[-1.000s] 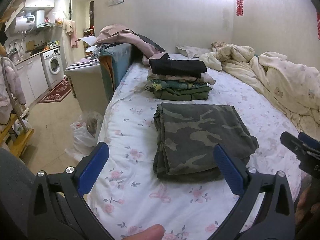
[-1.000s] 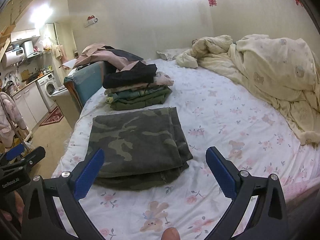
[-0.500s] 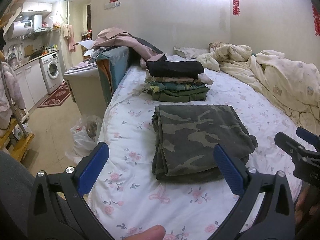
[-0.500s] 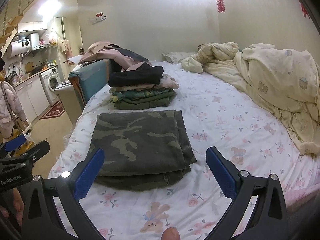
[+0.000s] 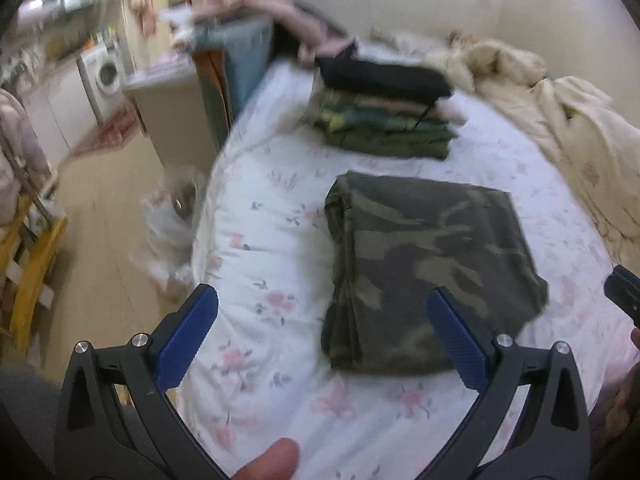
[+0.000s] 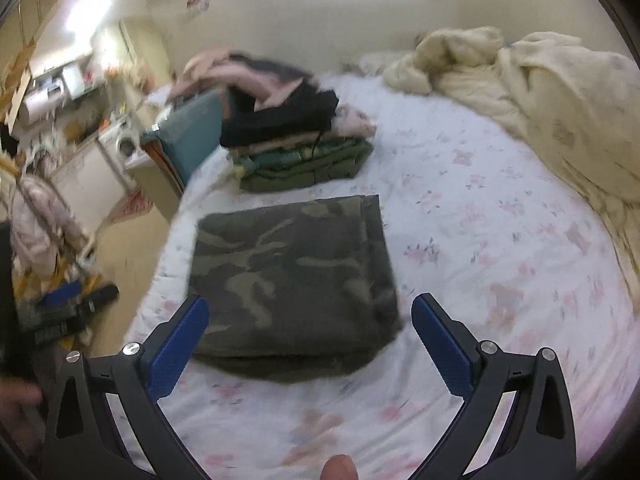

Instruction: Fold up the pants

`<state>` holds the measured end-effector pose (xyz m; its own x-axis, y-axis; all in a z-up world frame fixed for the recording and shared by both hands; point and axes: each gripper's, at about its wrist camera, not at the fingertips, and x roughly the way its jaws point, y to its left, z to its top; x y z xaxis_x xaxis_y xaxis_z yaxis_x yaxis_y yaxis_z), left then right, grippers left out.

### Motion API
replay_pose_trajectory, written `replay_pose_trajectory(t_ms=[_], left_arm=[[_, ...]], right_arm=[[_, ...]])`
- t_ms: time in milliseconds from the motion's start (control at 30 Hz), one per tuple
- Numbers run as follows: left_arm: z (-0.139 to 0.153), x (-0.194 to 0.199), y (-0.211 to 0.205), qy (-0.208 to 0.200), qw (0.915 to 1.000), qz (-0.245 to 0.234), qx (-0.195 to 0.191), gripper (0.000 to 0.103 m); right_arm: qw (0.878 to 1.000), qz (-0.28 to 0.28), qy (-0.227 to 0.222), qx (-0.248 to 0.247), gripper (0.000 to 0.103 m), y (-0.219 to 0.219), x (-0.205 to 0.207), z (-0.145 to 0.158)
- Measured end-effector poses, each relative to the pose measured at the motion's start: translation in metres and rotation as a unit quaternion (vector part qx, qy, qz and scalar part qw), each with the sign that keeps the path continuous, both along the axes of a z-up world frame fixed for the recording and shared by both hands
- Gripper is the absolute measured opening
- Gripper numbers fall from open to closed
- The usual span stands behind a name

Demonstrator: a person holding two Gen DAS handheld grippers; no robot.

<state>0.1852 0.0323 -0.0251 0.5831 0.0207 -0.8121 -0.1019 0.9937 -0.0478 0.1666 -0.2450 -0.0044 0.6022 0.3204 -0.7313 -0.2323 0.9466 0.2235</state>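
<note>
Bed (image 5: 280, 264): white sheet with pink flower print, fills most of both views; bears all the textiles listed below.

Cream duvet (image 6: 560, 92): bunched along the far and right side of the bed, against the wall, well apart from the folded items.

Camouflage pants (image 5: 424, 256) (image 6: 296, 276): folded into a flat rectangle of several layers, lying near the bed's near edge, just ahead of both grippers. Nothing rests on them; neither gripper touches them.

Stack of folded clothes (image 5: 384, 116) (image 6: 300, 148): black garment on top, tan, patterned and olive layers below; sits beyond the pants, apart from them by a strip of sheet.

Teal panel (image 6: 192, 136): upright at the bed's left side, with loose pink and dark clothes (image 5: 276, 12) heaped over its top.

Beige cabinet (image 5: 172, 116): on the floor beside the teal panel.

Washing machine (image 5: 104, 76): far left, blurred.

White plastic bag (image 5: 172, 216): on the floor against the bed's left side.

Left gripper (image 5: 322, 334): blue-padded fingers spread wide, nothing between them; held over the sheet at the pants' near left corner. A fingertip shows at the bottom edge of its view.

Right gripper (image 6: 310, 338): fingers likewise wide apart and empty, poised over the pants' near edge; its tip also shows at the right edge of the left view.
</note>
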Motion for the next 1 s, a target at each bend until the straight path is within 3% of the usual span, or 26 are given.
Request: replay_pose_trajectory(t_ms=[67, 167, 233, 300, 367, 433, 467, 500, 567, 600, 633, 667, 700, 767, 900, 1000], left_arm=[[-0.014, 0.027, 0.009, 0.029, 0.9994, 0.012, -0.016, 0.103], [-0.05, 0.054, 0.016, 0.079, 0.9952, 0.023, -0.053, 0.103], [-0.081, 0.069, 0.017, 0.126, 0.9844, 0.018, -0.122, 0.102], [-0.108, 0.08, 0.012, 0.159, 0.9709, 0.007, -0.179, 0.1], [-0.126, 0.09, 0.003, 0.173, 0.9674, 0.0, -0.185, 0.096], [-0.133, 0.098, -0.004, 0.161, 0.97, -0.017, -0.182, 0.094], [-0.135, 0.102, -0.007, 0.152, 0.9706, -0.028, -0.185, 0.091], [-0.14, 0.104, -0.008, 0.15, 0.967, -0.04, -0.202, 0.074], [-0.145, 0.103, -0.006, 0.153, 0.9579, -0.044, -0.239, 0.064], [-0.145, 0.103, -0.005, 0.151, 0.9555, -0.05, -0.248, 0.051], [-0.144, 0.102, -0.005, 0.149, 0.9535, -0.057, -0.256, 0.047], [-0.142, 0.1, -0.006, 0.144, 0.9552, -0.061, -0.251, 0.035], [-0.138, 0.099, -0.008, 0.139, 0.9578, -0.066, -0.242, 0.03], [-0.126, 0.096, -0.01, 0.128, 0.9609, -0.069, -0.236, 0.026], [-0.083, 0.098, -0.008, 0.083, 0.9625, -0.066, -0.25, 0.025], [-0.033, 0.11, -0.004, 0.04, 0.965, -0.073, -0.249, 0.025]], right_arm=[[0.999, 0.006, 0.039, -0.013, 0.103, -0.011, 0.037, -0.016], [0.993, 0.001, 0.114, 0.03, 0.103, -0.027, 0.081, -0.054], [0.983, -0.005, 0.168, 0.076, 0.102, -0.031, 0.105, -0.085], [0.978, 0.0, 0.189, 0.086, 0.098, -0.025, 0.118, -0.106], [0.976, 0.022, 0.199, 0.09, 0.098, -0.013, 0.126, -0.124], [0.972, 0.029, 0.212, 0.101, 0.097, -0.007, 0.131, -0.141], [0.968, 0.034, 0.224, 0.109, 0.092, -0.004, 0.132, -0.15], [0.96, 0.045, 0.246, 0.124, 0.085, 0.001, 0.132, -0.164], [0.95, 0.036, 0.264, 0.162, 0.085, 0.004, 0.13, -0.177], [0.95, 0.034, 0.26, 0.169, 0.082, 0.005, 0.129, -0.177], [0.951, 0.04, 0.253, 0.174, 0.076, 0.012, 0.126, -0.176], [0.95, 0.046, 0.252, 0.178, 0.057, 0.016, 0.125, -0.174], [0.951, 0.051, 0.248, 0.178, 0.047, 0.019, 0.124, -0.172], [0.961, 0.067, 0.217, 0.158, 0.039, 0.026, 0.122, -0.157], [0.968, 0.074, 0.163, 0.175, 0.036, 0.022, 0.124, -0.12], [0.972, 0.084, 0.116, 0.186, 0.036, 0.02, 0.138, -0.083]])
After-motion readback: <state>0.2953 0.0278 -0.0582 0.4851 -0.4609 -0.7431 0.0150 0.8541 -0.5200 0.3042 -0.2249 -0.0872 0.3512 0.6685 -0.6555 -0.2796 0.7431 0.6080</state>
